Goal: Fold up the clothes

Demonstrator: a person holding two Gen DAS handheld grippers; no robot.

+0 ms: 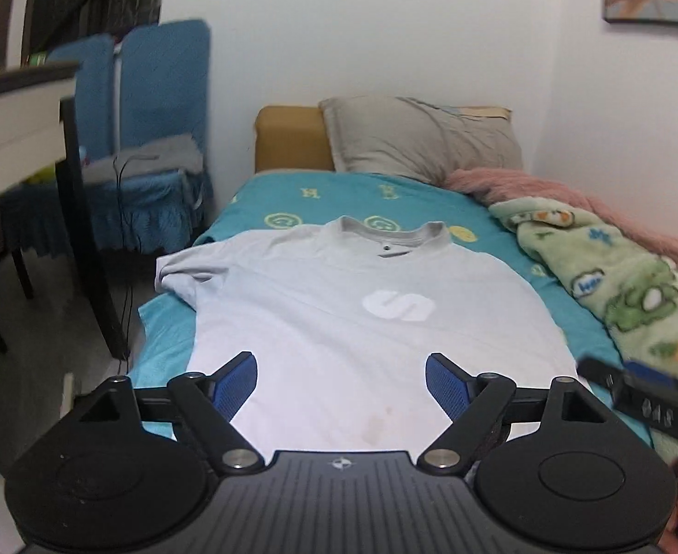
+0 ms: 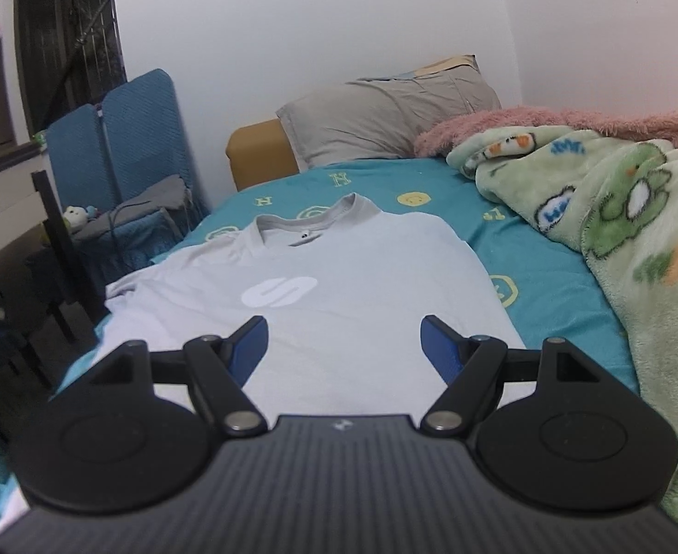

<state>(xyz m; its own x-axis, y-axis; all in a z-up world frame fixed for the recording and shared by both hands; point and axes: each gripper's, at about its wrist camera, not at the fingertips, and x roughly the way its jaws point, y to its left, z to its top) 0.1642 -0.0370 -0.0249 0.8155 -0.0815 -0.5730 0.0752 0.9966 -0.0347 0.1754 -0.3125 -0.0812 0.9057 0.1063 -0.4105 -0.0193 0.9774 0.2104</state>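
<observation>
While the shirt [image 1: 339, 323] lies flat and face up on the bed [image 1: 339, 194], collar toward the pillow [image 1: 422, 138] and hem toward the camera, nothing looks folded yet, so the step in hand is most likely the first grasp. Both grippers hang above the hem end, the left gripper [image 1: 341, 385] and the right gripper [image 2: 343, 346] each spread wide with nothing between the blue pads [image 1: 237, 385].

To do it well, I would judge that each gripper should come down on one side edge of the shirt, pinching both layers of cloth and not the teal sheet beneath. The left sleeve [image 1: 177, 272] is bunched near the bed's edge and partly overhangs; flattening it first should give a cleaner crease. On the right side no sleeve shows, and whether it is tucked under cannot be told. The blanket [image 2: 616, 231] lies just beside the shirt on the right, so the fold should be carried low and inward to avoid snagging it. Close firmly; thin knit slips.
</observation>
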